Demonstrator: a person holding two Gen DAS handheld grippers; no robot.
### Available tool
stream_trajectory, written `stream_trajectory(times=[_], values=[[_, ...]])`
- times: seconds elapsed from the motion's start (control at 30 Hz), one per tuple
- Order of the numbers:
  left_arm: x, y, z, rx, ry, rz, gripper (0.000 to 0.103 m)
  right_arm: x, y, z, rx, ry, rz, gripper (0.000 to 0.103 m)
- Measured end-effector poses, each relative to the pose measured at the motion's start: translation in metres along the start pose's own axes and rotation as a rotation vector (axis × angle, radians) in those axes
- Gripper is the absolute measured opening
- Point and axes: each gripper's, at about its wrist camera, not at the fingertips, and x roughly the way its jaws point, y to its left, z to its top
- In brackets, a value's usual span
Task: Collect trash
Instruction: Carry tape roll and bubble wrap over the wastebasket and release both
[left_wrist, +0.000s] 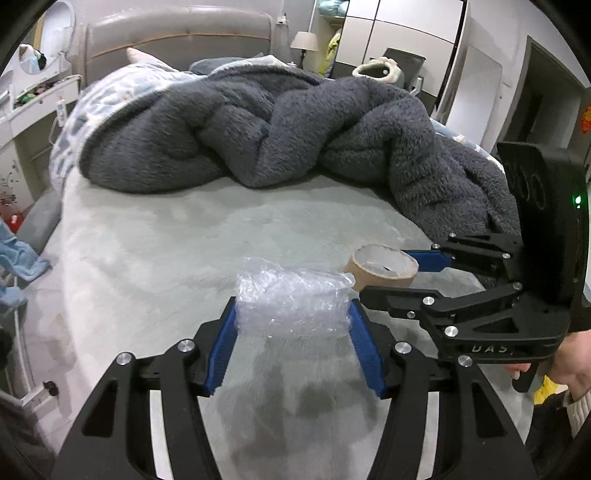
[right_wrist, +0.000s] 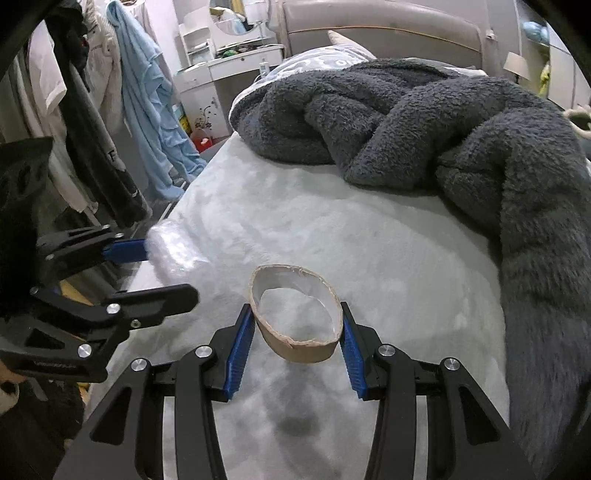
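My left gripper (left_wrist: 292, 317) is shut on a crumpled wad of clear bubble wrap (left_wrist: 291, 301) and holds it above the pale bed sheet (left_wrist: 147, 251). My right gripper (right_wrist: 297, 328) is shut on a squashed brown cardboard tape ring (right_wrist: 295, 317), also held above the sheet. In the left wrist view the right gripper (left_wrist: 397, 275) comes in from the right with the ring (left_wrist: 384, 267) between its blue pads. In the right wrist view the left gripper (right_wrist: 159, 273) sits at the left with the bubble wrap (right_wrist: 173, 249) in it.
A bunched dark grey fleece blanket (left_wrist: 280, 129) covers the far half of the bed and runs down its right side (right_wrist: 535, 221). A padded headboard (left_wrist: 177, 33) stands behind. Hanging clothes (right_wrist: 147, 110) and a white dressing table (right_wrist: 236, 66) stand left of the bed.
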Motion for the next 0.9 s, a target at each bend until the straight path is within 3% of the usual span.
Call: stream_trajectory(times=[0.43,0.9], values=[[-0.067,0.01,-0.04,-0.071,-0.027,0.123,0.058,-0.053,0.042,-0.023,0.083,-0.046,-0.039,0.046],[-0.093,0.054,-0.076,-0.185,-0.03,0.247,0.057,-0.054,0.108,-0.027,0.01,-0.022,-0.032,0.046]])
